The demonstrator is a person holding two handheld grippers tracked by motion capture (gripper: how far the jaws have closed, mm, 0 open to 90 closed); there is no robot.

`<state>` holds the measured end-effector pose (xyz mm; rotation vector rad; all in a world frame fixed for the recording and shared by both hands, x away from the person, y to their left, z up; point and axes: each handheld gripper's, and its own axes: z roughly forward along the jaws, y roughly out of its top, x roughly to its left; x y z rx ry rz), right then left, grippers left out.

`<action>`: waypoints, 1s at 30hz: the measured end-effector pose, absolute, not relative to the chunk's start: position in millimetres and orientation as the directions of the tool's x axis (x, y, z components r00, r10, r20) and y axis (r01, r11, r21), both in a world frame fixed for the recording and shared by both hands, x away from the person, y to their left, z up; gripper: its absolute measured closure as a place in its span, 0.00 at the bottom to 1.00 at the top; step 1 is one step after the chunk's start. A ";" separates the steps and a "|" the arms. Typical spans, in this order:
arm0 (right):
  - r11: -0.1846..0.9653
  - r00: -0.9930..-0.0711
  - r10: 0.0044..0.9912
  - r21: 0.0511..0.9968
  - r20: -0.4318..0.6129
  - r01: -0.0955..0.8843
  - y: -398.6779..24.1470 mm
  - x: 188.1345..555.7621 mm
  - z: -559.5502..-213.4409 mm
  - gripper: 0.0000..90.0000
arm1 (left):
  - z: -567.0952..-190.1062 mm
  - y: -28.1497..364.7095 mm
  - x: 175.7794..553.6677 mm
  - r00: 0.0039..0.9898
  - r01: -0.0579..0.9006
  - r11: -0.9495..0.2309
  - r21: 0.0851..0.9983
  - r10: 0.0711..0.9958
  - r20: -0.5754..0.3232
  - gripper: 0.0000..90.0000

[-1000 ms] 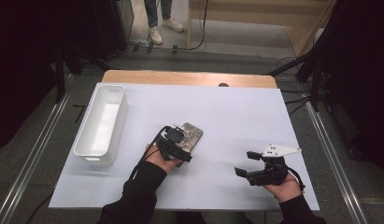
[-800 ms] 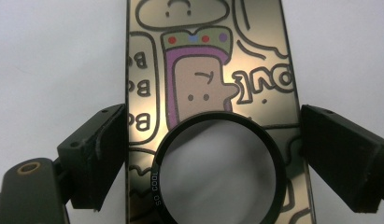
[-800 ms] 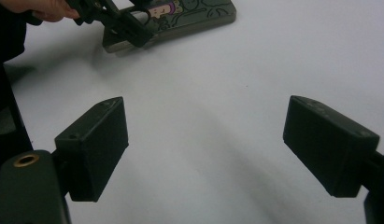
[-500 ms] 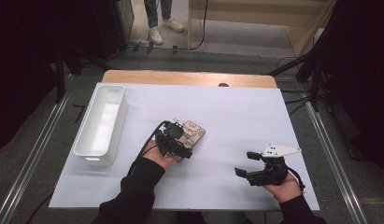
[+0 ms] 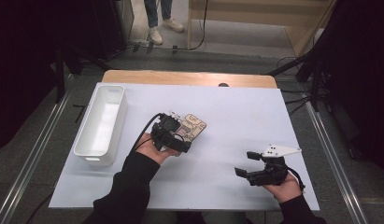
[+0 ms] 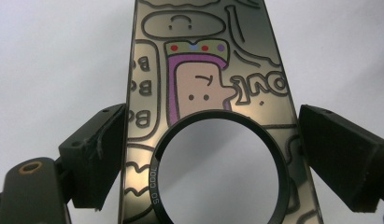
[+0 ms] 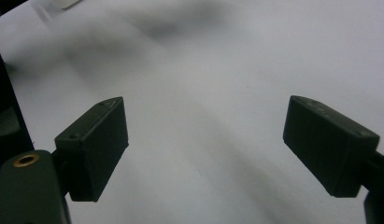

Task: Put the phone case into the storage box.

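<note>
Lifting since earlier frame: high view, left gripper (image 5: 179,136) raised phone case (image 5: 191,128) off table (image 5: 236,112), right gripper (image 5: 249,168) unmoved. Left gripper view: jaws clamp the cartoon-print case w/ ring holder (image 6: 218,168). Right gripper view: jaws apart, nothing between.

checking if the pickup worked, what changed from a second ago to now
The left tongs have lifted the phone case a little: its near end has come up off the table, and it has shifted slightly toward the far side. In the left gripper view the case sits between both pads. The right tongs stayed open in place, and the white tray did not move.
</note>
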<state>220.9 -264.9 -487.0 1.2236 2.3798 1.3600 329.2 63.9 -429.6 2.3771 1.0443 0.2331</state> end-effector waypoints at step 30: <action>0.274 -0.709 0.660 0.799 0.248 0.535 -253.9 224.7 -476.8 0.14 | -381.4 81.9 346.5 0.799 0.576 -0.629 0.522 0.568 -0.197 0.13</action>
